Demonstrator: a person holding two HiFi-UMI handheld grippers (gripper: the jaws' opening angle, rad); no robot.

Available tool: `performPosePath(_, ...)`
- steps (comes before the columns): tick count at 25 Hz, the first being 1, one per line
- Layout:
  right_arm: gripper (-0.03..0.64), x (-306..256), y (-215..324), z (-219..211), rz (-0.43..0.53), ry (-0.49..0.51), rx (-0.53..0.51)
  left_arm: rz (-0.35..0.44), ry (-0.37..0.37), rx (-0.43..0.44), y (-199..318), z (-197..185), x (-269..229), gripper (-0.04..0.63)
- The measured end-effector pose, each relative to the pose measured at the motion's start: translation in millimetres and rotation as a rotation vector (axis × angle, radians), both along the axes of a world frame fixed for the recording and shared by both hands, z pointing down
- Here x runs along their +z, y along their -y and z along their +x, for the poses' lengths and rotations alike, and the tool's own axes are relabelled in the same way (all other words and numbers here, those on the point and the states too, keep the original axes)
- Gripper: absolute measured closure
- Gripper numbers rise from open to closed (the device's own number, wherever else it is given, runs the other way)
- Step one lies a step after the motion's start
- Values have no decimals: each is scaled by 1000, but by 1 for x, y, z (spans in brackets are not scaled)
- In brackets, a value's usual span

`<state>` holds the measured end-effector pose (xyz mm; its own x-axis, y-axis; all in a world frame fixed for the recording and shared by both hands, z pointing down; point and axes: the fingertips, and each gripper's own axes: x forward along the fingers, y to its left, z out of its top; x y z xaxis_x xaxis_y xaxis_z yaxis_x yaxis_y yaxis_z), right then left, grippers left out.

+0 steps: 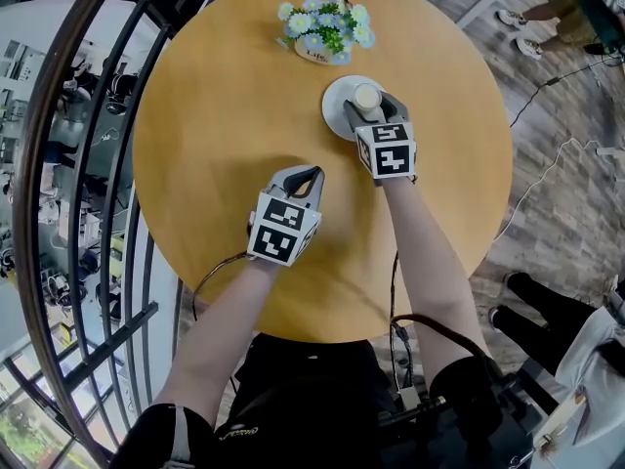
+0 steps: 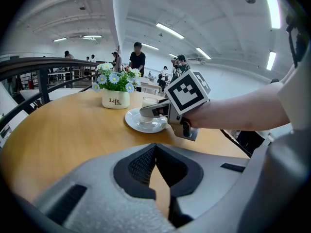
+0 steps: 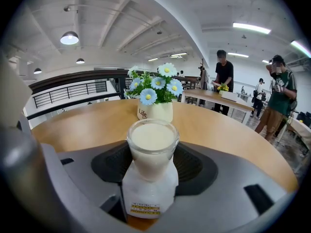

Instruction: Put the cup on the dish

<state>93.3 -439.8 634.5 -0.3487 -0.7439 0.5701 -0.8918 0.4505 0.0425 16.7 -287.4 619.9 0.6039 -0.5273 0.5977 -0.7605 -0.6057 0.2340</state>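
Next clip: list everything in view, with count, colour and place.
table: one, light wood, round, centre of the head view
flower pot: one, white with blue and white flowers, far side of the table
dish: one, white, just in front of the flower pot
cup: one, clear glass with cream contents and a white label, on the dish
railing: one, dark metal, curving along the table's left
bystanders: several, dark and green clothes, hall behind the table
left hand-held gripper: one, grey, over bare table, jaws together, empty
right hand-held gripper: one, grey, closed on the cup
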Motion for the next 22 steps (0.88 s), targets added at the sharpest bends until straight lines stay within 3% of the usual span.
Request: performPosePath(22, 356, 0, 1, -1, -26, 41, 2, 3, 6, 16, 2, 2, 0, 595)
